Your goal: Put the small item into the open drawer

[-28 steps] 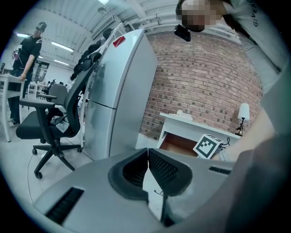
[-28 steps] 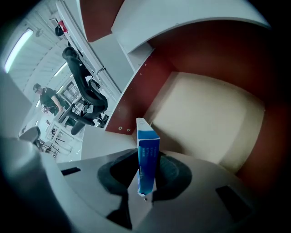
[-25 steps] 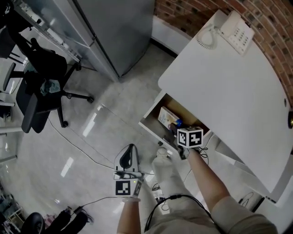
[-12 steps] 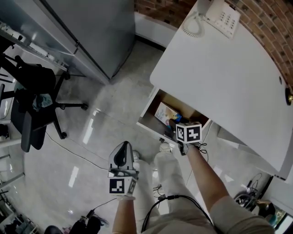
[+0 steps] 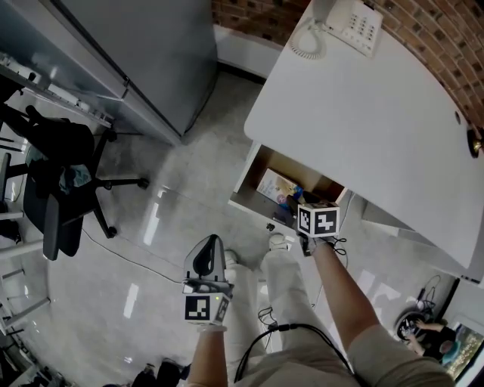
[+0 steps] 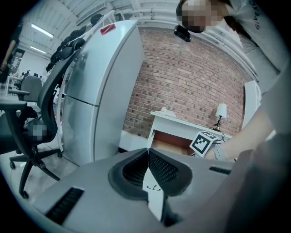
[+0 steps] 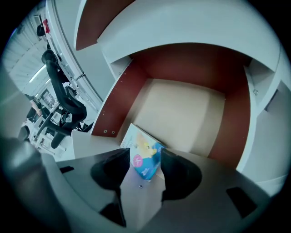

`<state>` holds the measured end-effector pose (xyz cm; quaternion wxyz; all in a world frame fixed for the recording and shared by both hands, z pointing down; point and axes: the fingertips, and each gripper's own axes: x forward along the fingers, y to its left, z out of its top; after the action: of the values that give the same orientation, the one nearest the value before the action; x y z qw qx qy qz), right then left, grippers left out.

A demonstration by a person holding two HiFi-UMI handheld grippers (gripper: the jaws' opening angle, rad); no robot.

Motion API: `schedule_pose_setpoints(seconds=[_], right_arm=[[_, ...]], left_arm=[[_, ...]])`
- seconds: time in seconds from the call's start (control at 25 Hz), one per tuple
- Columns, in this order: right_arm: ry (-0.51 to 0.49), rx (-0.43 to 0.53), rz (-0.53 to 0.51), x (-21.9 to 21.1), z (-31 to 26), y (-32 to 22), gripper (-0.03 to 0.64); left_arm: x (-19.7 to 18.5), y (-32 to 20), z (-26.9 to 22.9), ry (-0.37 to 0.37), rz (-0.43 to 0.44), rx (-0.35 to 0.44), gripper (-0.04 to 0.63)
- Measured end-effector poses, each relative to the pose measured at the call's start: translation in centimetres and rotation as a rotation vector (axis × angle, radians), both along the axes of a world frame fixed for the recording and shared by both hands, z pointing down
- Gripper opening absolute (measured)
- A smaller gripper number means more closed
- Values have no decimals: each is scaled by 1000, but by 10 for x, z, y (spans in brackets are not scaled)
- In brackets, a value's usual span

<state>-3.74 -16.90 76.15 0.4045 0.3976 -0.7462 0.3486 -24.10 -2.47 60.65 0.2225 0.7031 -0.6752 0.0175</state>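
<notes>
**Release over the drawer: packet down, right jaws parting**

Nearest the person, the left gripper [image 6: 148, 154] is held over the floor [image 5: 174, 204], well clear of the furniture. Its jaws are pressed together with nothing between them. It has no part in this step and is best kept where it is.

Further out, the right gripper [image 7: 144, 164] is at the front of the open drawer [image 7: 182, 113], pointing into it. Its jaws are opening. The small item, a colourful packet [image 7: 141, 145], shows in the gap between them, but neither pad presses on it. It lies inside the drawer at the near left, close to the front wall. Whether it lies flat or is propped on that wall cannot be told.

Assessment: the placing appears all but complete, and what remains is a clean withdrawal.

- Let the jaws reach full spread before the gripper moves.
- Back out along the line of the jaws, not sideways, because the packet's near corner sits between the pads and a sideways sweep could drag it.
- Watch the front wall, where a lifted corner might catch and tip the packet out.
- Keep the marker cube clear of the underside of the white desk [image 5: 370, 128] overhead.

The rest of the drawer floor is bare. At the far end of the desk stands a telephone [image 5: 348, 23], which is not involved.
</notes>
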Motion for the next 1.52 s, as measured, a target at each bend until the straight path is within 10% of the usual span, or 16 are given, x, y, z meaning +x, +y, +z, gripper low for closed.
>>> schedule_pose_setpoints(seconds=[1.52], right_arm=[[-176, 351, -3, 38, -175, 39, 6]], left_arm=[[21, -41, -97, -44, 139, 100, 8]])
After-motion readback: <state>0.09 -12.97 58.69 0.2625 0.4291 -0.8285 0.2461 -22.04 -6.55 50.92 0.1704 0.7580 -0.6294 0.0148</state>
